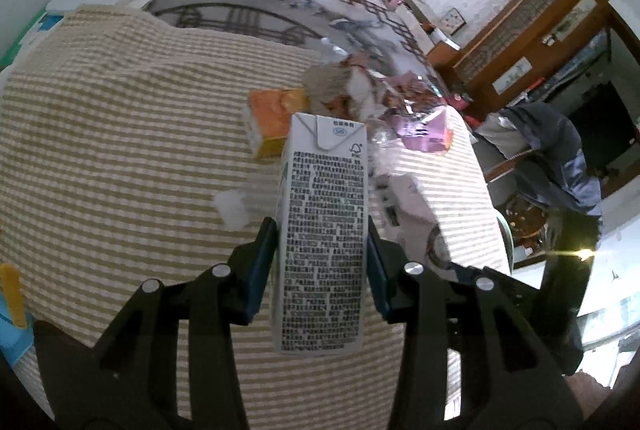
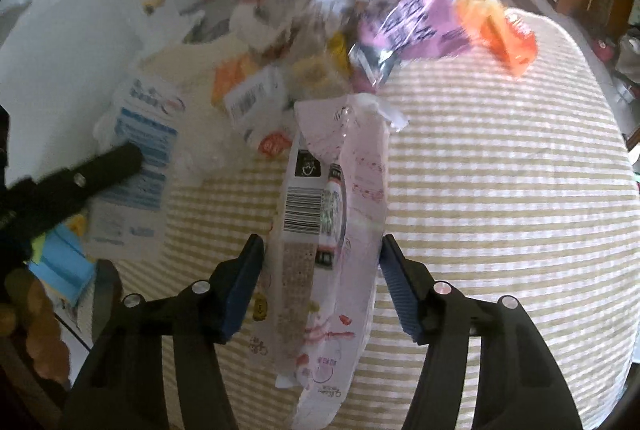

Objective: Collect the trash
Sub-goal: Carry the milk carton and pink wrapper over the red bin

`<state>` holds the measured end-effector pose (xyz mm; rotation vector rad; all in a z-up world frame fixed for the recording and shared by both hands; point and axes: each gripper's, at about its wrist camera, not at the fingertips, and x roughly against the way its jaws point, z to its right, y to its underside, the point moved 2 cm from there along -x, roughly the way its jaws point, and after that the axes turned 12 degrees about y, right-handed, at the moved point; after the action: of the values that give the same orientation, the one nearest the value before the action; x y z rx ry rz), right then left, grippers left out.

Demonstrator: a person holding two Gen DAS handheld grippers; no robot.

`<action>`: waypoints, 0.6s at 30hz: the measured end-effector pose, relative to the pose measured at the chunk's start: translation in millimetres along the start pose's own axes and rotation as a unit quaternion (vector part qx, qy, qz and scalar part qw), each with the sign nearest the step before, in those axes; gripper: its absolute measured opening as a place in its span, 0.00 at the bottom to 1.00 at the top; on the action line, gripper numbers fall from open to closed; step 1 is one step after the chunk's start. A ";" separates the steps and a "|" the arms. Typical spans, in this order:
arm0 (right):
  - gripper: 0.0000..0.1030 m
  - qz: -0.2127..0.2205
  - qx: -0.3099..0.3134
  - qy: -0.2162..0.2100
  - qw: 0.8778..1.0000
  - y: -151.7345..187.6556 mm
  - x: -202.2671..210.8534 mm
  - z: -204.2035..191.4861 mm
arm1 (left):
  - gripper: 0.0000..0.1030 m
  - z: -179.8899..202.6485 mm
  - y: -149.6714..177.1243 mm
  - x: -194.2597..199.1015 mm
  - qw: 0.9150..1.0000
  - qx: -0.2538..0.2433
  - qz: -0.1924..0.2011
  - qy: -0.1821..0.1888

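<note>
My left gripper is shut on a white drink carton with black print, held above the striped cloth. My right gripper is shut on a white and pink plastic wrapper with a barcode. Beyond both lies a heap of trash: a purple snack bag, an orange box, crumpled wrappers and a crumpled white tissue. The left gripper's finger shows at the left of the right wrist view, over a white and blue pack.
The striped cloth covers a rounded table whose edge drops off at the right. A chair with dark clothes stands beyond that edge. A blue and yellow object lies at the left.
</note>
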<state>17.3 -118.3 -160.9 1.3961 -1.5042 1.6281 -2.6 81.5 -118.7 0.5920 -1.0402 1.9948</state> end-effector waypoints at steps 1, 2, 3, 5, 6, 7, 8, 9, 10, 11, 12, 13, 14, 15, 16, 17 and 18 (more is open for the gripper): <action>0.57 0.005 -0.004 0.001 1.000 0.5 5.4 4.6 | 0.40 2.8 0.4 -0.1 1.000 -0.004 0.000 0.000; 0.57 0.010 -0.009 0.001 1.000 0.1 9.5 9.4 | 0.40 6.5 -0.1 -0.6 1.000 -0.009 0.001 -0.001; 0.57 0.018 -0.015 0.003 1.000 -0.1 15.8 16.4 | 0.40 9.7 -0.5 -1.2 1.000 -0.014 0.001 -0.001; 0.57 0.028 -0.025 0.007 0.999 1.4 24.6 24.1 | 0.40 13.9 0.3 -2.2 1.000 -0.018 0.001 0.001; 0.57 0.033 -0.033 0.010 0.999 1.9 29.3 31.5 | 0.40 16.1 0.1 -3.1 1.000 -0.020 0.001 0.001; 0.57 0.036 -0.039 0.012 0.998 1.8 32.0 35.1 | 0.40 19.8 0.8 -3.6 1.000 -0.023 0.001 0.002; 0.57 0.039 -0.046 0.013 0.998 1.8 34.7 39.2 | 0.40 21.7 1.0 -4.7 1.000 -0.025 0.000 0.002; 0.57 0.043 -0.053 0.017 0.998 2.0 37.9 45.8 | 0.40 24.9 1.0 -6.6 1.000 -0.027 -0.001 0.003; 0.57 0.045 -0.058 0.021 0.997 0.9 38.7 49.1 | 0.40 26.5 1.2 -8.0 1.000 -0.029 -0.002 0.005; 0.57 0.046 -0.060 0.024 0.997 0.5 39.5 53.9 | 0.40 28.6 1.8 -9.4 1.000 -0.030 -0.003 0.006; 0.57 0.048 -0.066 0.025 0.996 0.3 40.6 59.2 | 0.40 31.0 2.3 -11.2 0.999 -0.032 -0.004 0.007; 0.57 0.048 -0.069 0.026 0.996 0.0 42.2 62.2 | 0.40 34.4 3.2 -13.0 0.999 -0.034 -0.006 0.009; 0.57 0.050 -0.072 0.027 0.996 0.3 43.5 65.4 | 0.40 37.2 3.6 -14.2 0.999 -0.036 -0.007 0.011; 0.57 0.051 -0.074 0.029 0.996 0.4 44.6 67.8 | 0.40 40.9 4.0 -16.1 0.999 -0.039 -0.008 0.013; 0.57 0.052 -0.076 0.030 0.995 -0.4 44.6 69.6 | 0.40 44.2 4.8 -17.2 0.999 -0.041 -0.009 0.014; 0.57 0.054 -0.078 0.031 0.995 0.6 45.8 71.8 | 0.40 47.0 5.5 -18.0 0.999 -0.044 -0.010 0.015; 0.57 0.055 -0.079 0.031 0.995 0.6 46.6 73.8 | 0.40 49.3 6.0 -19.1 0.999 -0.047 -0.011 0.015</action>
<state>25.6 -199.5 -129.8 1.1849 -1.6611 1.5634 5.6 30.2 -107.4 0.5183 -1.0984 1.9193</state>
